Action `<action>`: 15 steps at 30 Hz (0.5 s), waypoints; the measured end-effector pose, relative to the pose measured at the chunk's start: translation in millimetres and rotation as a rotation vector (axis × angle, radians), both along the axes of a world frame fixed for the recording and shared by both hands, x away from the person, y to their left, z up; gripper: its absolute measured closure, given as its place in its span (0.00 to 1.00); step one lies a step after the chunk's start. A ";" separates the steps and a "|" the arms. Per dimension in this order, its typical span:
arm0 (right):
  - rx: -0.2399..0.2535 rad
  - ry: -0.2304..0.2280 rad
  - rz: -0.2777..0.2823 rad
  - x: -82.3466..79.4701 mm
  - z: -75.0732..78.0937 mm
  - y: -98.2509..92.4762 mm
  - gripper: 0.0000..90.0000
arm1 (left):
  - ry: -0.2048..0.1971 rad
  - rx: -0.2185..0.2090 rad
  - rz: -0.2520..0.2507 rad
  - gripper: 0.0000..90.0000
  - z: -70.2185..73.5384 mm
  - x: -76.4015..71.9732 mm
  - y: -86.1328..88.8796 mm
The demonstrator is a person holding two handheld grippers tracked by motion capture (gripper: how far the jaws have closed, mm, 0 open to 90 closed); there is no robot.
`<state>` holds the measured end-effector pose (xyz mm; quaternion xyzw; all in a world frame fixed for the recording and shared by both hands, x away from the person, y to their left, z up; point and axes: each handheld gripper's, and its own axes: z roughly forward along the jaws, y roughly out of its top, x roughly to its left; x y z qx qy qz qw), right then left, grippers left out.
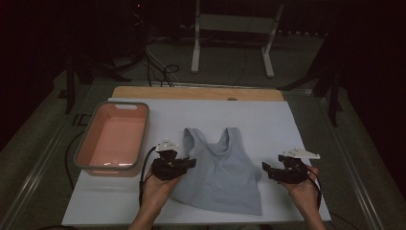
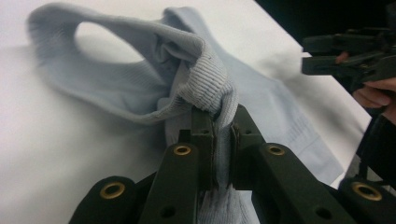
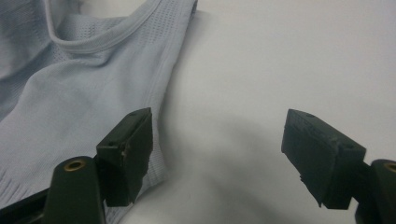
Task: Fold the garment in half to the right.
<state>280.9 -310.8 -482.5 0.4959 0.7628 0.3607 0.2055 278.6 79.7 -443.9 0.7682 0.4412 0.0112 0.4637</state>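
Two grippers | left gripper (image 2: pixel 223 135) pinching tank top (image 2: pixel 196 88) | right gripper (image 3: pixel 219 154) fingers spread | no readable writing

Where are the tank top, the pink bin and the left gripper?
tank top (image 1: pixel 225 175), high view, middle of its front.
pink bin (image 1: pixel 82 143), high view, left rim.
left gripper (image 2: pixel 223 135), left gripper view, between its tips.

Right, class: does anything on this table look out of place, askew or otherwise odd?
One thing: the grey tank top lies flat except at one armhole edge, which is bunched up and pinched in the left gripper. The right gripper is open beside the opposite side. The pink basin sits square and empty.
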 end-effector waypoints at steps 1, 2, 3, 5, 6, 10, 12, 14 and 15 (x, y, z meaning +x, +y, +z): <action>-0.001 0.000 0.002 0.1 0.0 0.3 0.28 | -0.005 0.001 -0.011 0.94 1.2 0.5 -3.4; -0.001 0.000 0.002 0.1 0.0 0.3 0.28 | -0.005 0.001 -0.011 0.93 1.2 0.5 -3.4; 0.001 0.000 0.004 0.1 -0.1 0.8 0.28 | -0.011 0.001 -0.025 0.93 3.3 1.2 -10.4; -0.001 -0.002 0.006 -0.1 -0.2 1.2 0.28 | -0.017 0.000 -0.042 0.93 4.7 2.1 -17.1; -0.002 -0.003 0.007 -0.1 -0.2 1.0 0.28 | -0.021 0.002 -0.049 0.93 5.4 2.5 -20.3; -0.002 -0.005 0.003 -0.5 0.3 -0.2 0.28 | -0.028 0.006 -0.082 0.93 6.9 3.3 -33.5; -0.003 -0.004 0.005 -0.5 0.3 -0.5 0.28 | -0.030 0.005 -0.095 0.93 7.3 3.3 -40.1; -0.004 -0.004 0.005 -0.6 0.1 -0.3 0.28 | -0.032 0.006 -0.109 0.93 7.2 3.6 -46.1; -0.004 -0.002 0.005 -0.6 0.2 -0.3 0.28 | -0.033 0.003 -0.112 0.93 6.9 3.7 -49.2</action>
